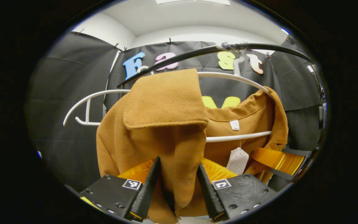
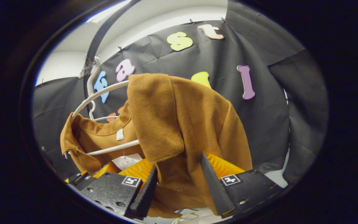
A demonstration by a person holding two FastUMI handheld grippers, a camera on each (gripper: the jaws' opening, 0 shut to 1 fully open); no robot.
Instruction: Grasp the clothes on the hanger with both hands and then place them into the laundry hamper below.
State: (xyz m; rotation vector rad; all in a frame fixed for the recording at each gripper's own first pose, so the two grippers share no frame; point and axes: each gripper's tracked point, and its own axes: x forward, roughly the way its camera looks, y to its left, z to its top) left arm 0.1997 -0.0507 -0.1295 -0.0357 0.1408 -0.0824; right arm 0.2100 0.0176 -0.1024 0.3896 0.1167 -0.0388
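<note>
Coat (image 1: 166,124), brown and thick, hangs on a white hanger (image 1: 98,93), and the hanger hooks over a dark rail (image 1: 197,51) up high. On the left side, the left gripper (image 1: 176,186) has its two fingers apart, with a fold of the coat's front hanging down between them. The cloth looks like it touches the fingers, but I cannot tell if they press it yet. In the middle, a small white tag (image 1: 237,160) dangles on a string from the neck of the coat.

On the right side, the right gripper (image 2: 179,183) also has its fingers apart, and the coat (image 2: 191,124) drops down between them below the big collar flap. The hanger (image 2: 104,93) curves away behind.

The hamper is somewhere below, and I cannot pick it out from here.

I think the step now is grabbing. Both claws should close tight on thick cloth, not just the edge. Then lift up a little so the shoulders slip off the hanger ends, and go down slowly together.
</note>
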